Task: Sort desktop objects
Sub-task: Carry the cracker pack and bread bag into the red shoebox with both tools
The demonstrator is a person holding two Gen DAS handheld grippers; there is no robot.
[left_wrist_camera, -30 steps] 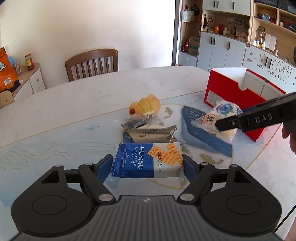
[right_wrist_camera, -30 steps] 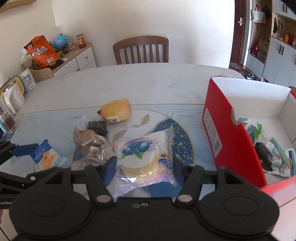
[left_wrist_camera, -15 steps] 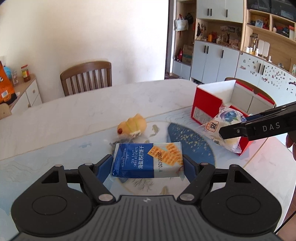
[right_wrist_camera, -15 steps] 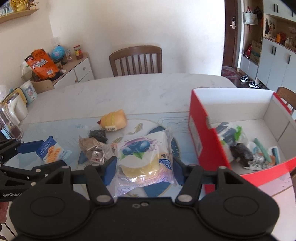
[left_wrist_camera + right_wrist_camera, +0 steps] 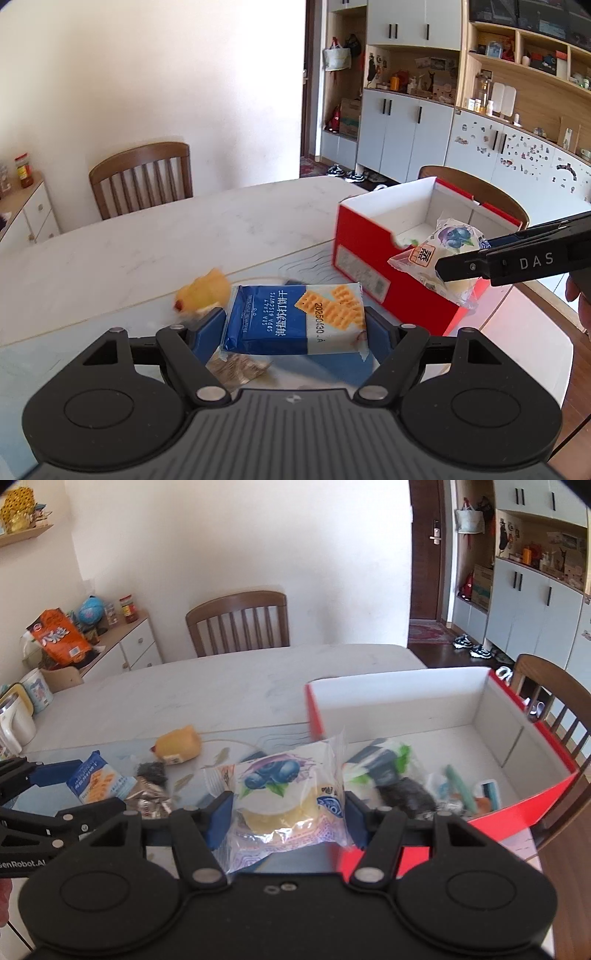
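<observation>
My left gripper (image 5: 295,325) is shut on a blue soda biscuit packet (image 5: 295,317), held in the air above the table. My right gripper (image 5: 286,812) is shut on a blueberry bread packet (image 5: 284,794), held over the near wall of the red box (image 5: 517,805). In the left wrist view the bread packet (image 5: 443,251) hangs at the red box (image 5: 369,266) on the right. Still on the table lie a yellow toy (image 5: 179,744), a dark wrapped item (image 5: 151,771) and a silver-brown wrapper (image 5: 147,801).
The red box holds several packets (image 5: 406,786). Wooden chairs stand behind the table (image 5: 238,624) and to the right of the box (image 5: 554,694). A sideboard with an orange bag (image 5: 57,637) stands at the left. A kettle (image 5: 14,723) sits at the table's left end.
Both grippers have risen and moved right towards the red box with their packets. The bread packet now hangs over the box's near wall; the table items have dropped lower and left in view.
</observation>
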